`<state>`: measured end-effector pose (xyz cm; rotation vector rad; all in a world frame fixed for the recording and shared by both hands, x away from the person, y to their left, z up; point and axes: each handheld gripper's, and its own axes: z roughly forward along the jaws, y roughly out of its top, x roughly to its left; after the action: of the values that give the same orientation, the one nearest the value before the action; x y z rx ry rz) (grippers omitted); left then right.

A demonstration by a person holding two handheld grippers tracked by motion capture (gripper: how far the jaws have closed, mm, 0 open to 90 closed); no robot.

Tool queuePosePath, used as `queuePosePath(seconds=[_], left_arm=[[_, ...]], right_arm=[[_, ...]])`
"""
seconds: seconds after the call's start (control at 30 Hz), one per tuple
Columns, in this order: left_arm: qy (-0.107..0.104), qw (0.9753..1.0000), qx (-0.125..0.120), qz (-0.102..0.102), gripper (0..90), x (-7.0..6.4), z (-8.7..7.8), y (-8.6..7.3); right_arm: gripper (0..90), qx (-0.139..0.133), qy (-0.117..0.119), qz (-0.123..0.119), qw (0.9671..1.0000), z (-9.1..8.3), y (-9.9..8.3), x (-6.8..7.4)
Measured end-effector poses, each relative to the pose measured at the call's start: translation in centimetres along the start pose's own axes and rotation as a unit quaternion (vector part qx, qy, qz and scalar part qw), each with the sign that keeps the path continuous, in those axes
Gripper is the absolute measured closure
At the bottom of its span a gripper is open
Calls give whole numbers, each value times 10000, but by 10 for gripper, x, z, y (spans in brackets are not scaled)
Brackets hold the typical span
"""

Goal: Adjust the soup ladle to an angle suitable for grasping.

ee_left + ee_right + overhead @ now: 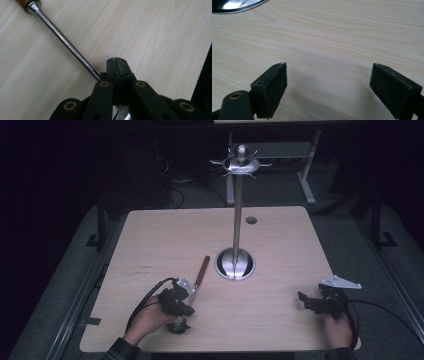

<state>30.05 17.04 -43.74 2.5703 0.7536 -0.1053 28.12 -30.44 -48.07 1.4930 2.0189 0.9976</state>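
Observation:
A long metal utensil lies on the wooden table (pixel 280 315), with its brown wooden handle (pixel 202 270) pointing away and its bowl end (pixel 178 326) near the front edge. My left gripper (pixel 188 310) sits over its steel shaft close to the bowl. In the left gripper view the jaws (pixel 117 65) are shut, pads meeting at a seam, and the shaft (pixel 67 46) runs under their left side. My right gripper (pixel 304 301) rests low at the front right. Its pads (pixel 274 85) stand wide apart, so the right gripper (pixel 329 66) is open over bare wood.
A tall steel stand rises from a round base (pixel 234 263) at mid-table, with a ring of hooks (pixel 241 164) on top. The base's rim (pixel 234 6) shows in the right gripper view. A small round hole (pixel 251 220) lies near the far edge.

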Motion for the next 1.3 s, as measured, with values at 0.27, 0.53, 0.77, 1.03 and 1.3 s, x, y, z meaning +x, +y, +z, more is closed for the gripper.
queuePosePath(seconds=[0.27, 0.53, 0.77, 1.03, 1.3], left_arm=[[143, 9995, -94, -261, 900, 15, -17, -18], [362, 9983, -161, -421, 900, 29, -33, -35], [22, 9984, -385, -418, 900, 17, -29, -28], [46, 9995, -122, -297, 900, 11, -11, -20], [277, 9986, -53, -441, 900, 24, -19, -28]], right_arm=[[136, 2, 5, -8, 10000, 0, 0, 0], [136, 14, 17, 9, 10000, 0, 0, 0], [136, 21, 20, -3, 10000, 0, 0, 0], [136, -6, 11, -1, 10000, -1, 0, 0], [136, -9, 0, -6, 10000, -1, -1, 0]])
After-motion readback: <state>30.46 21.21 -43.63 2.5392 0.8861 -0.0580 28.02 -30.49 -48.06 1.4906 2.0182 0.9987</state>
